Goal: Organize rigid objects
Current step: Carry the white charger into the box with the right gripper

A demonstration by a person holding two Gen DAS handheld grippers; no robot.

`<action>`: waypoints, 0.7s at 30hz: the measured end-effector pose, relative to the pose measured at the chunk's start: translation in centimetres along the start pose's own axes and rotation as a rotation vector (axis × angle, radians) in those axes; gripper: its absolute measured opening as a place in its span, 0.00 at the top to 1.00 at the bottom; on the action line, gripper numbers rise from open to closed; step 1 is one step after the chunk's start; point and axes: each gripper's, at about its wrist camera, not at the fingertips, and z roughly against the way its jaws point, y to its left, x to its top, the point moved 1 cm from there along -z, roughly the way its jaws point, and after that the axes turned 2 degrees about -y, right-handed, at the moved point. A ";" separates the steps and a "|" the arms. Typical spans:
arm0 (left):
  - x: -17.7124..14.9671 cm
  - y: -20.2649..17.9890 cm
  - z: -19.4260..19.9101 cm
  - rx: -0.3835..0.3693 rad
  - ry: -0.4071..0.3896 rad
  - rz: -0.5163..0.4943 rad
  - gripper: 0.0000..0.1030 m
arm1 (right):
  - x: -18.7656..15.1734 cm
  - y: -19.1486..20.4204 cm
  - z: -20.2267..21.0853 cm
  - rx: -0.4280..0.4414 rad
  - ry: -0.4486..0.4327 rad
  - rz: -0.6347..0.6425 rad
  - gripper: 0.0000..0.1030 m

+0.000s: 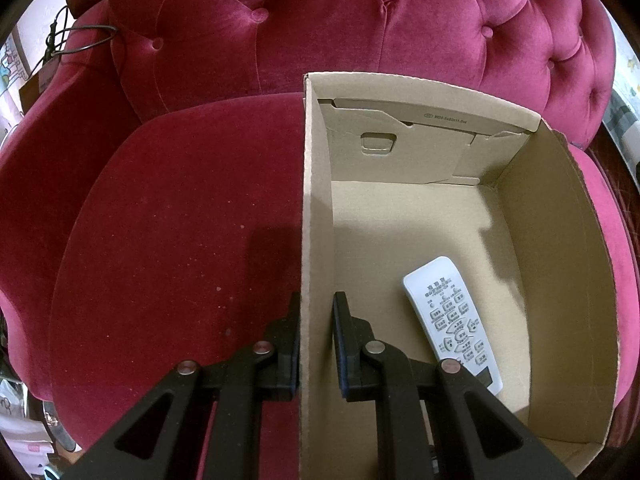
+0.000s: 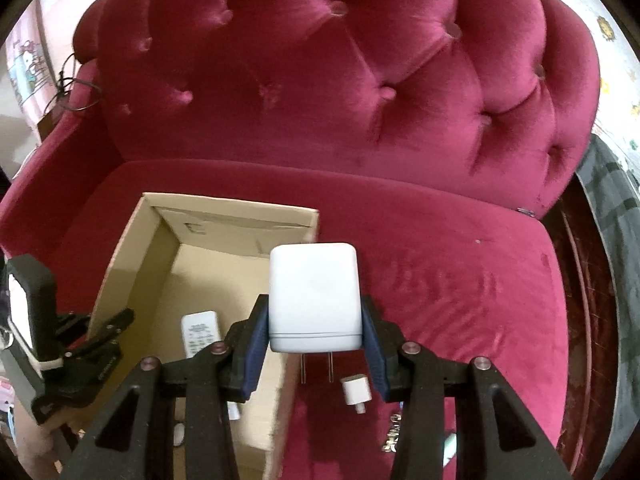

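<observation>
Mid-carry here. Right gripper (image 2: 315, 332) pinching a white plug-in charger (image 2: 313, 298) across its flat sides, both blue pads flush against it, prongs hanging down toward the camera. Sitting just over the right wall of the cardboard box (image 2: 132, 240), more or less straddling the edge, with the red velvet sofa (image 2: 440, 260) under the rest.

Left gripper (image 1: 316, 344) clamped on the left wall of the same box, one finger outside, one inside, a sliver of gap showing on the inner side. Looks like a steadying hold more than a lift.

Already in the box: a white remote (image 1: 452, 324) lying flat near the front, buttons up. Still out on the cushion: a small white adapter (image 2: 354, 394) right below the charger, plus something metallic and chain-like near it, too blurry to call.

For doing this bit well, probably:
- Slide further left so the charger clears the wall fully before lowering. Dropping from here risks clipping the rim and tumbling out onto the cushion.
- Aim for the bare floor behind the remote, not on top of it.
- Go low before letting go. Hard plastic on cardboard bounces, and those prongs could scratch the remote.
- Hold the left clamp firm, since a light box on soft velvet probably shifts easily.
</observation>
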 end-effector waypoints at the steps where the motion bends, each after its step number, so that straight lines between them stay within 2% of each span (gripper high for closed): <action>1: 0.0 0.0 0.0 -0.001 0.000 0.001 0.86 | 0.0 0.5 0.0 0.010 -0.001 0.004 0.55; 11: 0.0 0.1 -0.1 -0.007 0.001 0.007 0.86 | -0.5 5.1 -1.6 0.072 0.017 0.059 0.55; 21: 0.0 0.2 -0.1 -0.012 -0.001 0.008 0.86 | -1.3 8.0 -4.5 0.095 0.066 0.097 0.55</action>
